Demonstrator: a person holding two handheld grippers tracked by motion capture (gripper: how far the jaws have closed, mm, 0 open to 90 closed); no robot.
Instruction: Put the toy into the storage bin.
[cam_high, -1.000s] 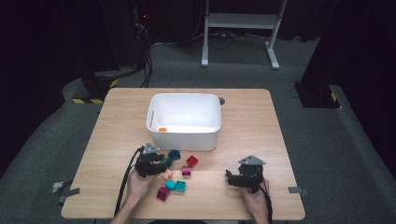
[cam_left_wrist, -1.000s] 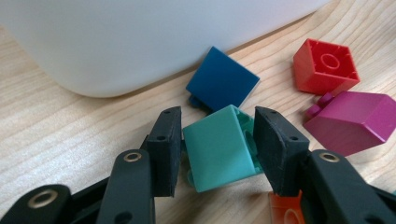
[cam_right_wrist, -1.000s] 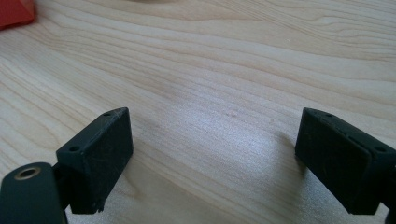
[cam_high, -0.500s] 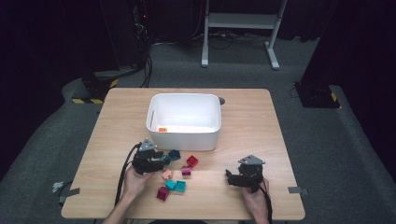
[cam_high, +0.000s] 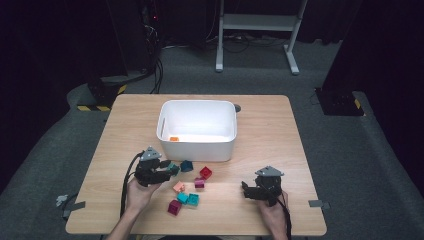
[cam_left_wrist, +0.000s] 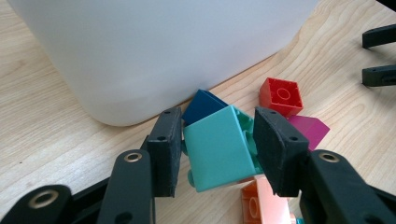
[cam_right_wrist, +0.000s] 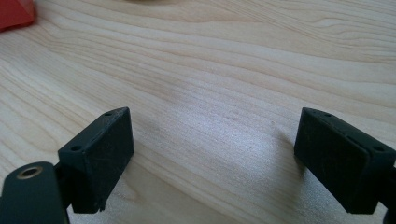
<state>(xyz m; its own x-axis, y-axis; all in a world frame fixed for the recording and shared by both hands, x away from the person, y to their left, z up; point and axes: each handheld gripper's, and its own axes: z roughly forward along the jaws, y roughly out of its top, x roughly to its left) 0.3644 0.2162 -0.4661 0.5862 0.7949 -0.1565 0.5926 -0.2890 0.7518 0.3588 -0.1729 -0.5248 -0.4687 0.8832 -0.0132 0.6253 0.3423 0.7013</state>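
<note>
My left gripper is shut on a teal brick, held tilted just above the table in front of the white bin. Under and behind it lie a dark blue brick, a red brick, a magenta brick and a salmon brick. My right gripper stands open over bare wood at the front right, nothing between its jaws.
An orange brick lies inside the bin. Two teal bricks and another magenta brick sit nearer the table's front edge. A red corner shows at the top left of the right gripper view.
My left gripper has risen a little with the teal brick between its jaws. The right gripper has kept still.
</note>
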